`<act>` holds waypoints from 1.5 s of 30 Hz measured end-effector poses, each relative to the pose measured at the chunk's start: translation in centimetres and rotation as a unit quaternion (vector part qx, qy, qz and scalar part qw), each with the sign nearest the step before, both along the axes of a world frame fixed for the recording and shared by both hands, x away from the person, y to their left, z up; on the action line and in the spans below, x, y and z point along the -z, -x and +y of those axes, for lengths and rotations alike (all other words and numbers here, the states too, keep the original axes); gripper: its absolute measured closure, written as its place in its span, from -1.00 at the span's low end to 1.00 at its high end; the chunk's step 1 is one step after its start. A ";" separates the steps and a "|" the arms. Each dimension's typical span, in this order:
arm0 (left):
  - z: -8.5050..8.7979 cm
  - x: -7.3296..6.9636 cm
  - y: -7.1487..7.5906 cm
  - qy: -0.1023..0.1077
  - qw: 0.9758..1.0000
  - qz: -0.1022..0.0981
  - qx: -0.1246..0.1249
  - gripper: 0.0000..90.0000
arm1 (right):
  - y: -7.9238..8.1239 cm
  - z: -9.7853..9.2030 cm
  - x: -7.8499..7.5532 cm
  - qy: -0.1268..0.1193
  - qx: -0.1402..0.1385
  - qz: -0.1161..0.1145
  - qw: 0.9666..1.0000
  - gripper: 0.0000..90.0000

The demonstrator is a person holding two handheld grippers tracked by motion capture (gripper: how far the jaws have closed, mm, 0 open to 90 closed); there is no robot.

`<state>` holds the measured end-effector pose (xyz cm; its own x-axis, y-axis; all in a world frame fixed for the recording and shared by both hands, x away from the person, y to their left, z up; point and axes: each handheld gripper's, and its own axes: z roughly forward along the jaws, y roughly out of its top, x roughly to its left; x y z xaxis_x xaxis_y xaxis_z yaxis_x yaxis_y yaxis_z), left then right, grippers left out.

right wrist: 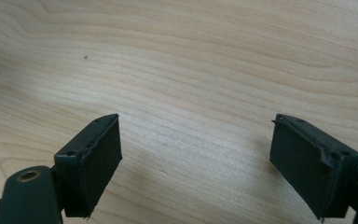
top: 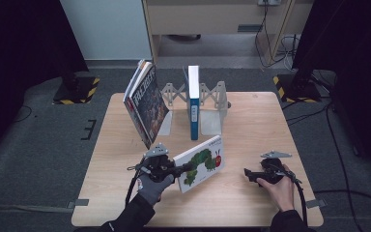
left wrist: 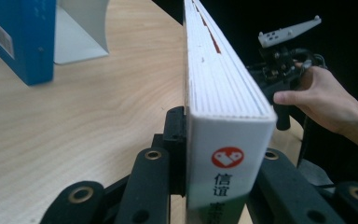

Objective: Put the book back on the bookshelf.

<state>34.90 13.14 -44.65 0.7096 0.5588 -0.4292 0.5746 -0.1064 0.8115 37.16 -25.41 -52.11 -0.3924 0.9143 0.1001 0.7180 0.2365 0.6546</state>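
Slippage is the main risk: the left gripper [top: 186,167] pinches the caterpillar picture book [top: 204,161] by 1 edge only, lifted and tilted over the table [top: 251,121], so its weight could twist it free or swing it into the leaning books [top: 144,101] or the upright blue book [top: 193,101]. At right, the right gripper [right wrist: 196,158] stands spread wide, holding nothing, over bare wood.

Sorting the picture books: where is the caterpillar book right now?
In the high view the caterpillar book is near the table's front middle, clamped in the left gripper, in front of the upright blue book.
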 end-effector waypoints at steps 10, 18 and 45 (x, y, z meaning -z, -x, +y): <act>-0.5 -1.8 -1.5 -0.013 0.999 -0.031 -0.034 0.66 | -0.1 0.0 0.7 0.020 0.002 -0.003 1.000 -0.74; -1.7 -3.0 -2.9 -0.014 0.996 -0.053 -0.063 0.66 | 0.1 0.1 1.3 0.030 0.002 -0.026 0.999 -0.88; -5.5 -3.8 -7.1 -0.038 0.980 -0.117 -0.156 0.66 | 0.0 0.2 1.8 0.033 0.017 -0.050 0.998 -0.97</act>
<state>42.04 7.68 -40.87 0.5735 0.7879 -0.2242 0.3887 -0.0208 0.9211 37.16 -25.20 -53.94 -0.3663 0.9305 0.0017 0.6588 0.2581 0.7067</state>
